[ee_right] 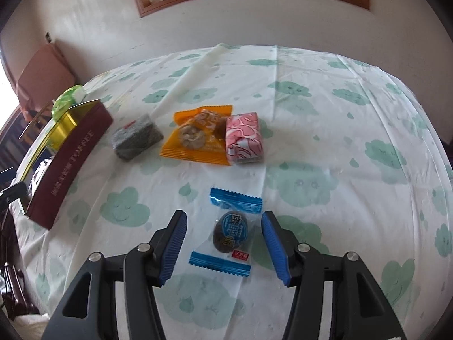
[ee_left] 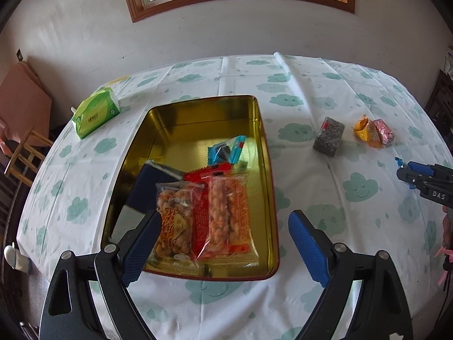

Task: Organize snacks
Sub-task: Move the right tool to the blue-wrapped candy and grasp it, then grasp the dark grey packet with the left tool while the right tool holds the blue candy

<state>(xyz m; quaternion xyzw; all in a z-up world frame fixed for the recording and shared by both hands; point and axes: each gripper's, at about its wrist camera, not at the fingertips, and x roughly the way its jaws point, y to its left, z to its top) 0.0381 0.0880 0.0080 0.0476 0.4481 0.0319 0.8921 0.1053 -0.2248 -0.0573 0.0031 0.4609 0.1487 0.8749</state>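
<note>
Tin (ee_left: 263,153) | navy pkt (ee_left: 147,187) partly hidden | tissue pack (ee_right: 66,100) cut off

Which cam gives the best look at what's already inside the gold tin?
Left wrist. It looks down into the open gold rectangular metal tin, showing the peanut packets and a blue-wrapped sweet inside. The right wrist view catches only the tin's dark red outer wall at the left edge; contents hidden.

1. The tin (ee_left: 263,153) stands on the table (ee_left: 311,198), with snack packets (ee_left: 220,212) inside.
2. The tissue pack (ee_left: 96,112) lies left of the tin.
3. Three wrapped snacks (ee_right: 198,136) lie right of the tin, with one candy (ee_right: 229,232) nearer.
</note>
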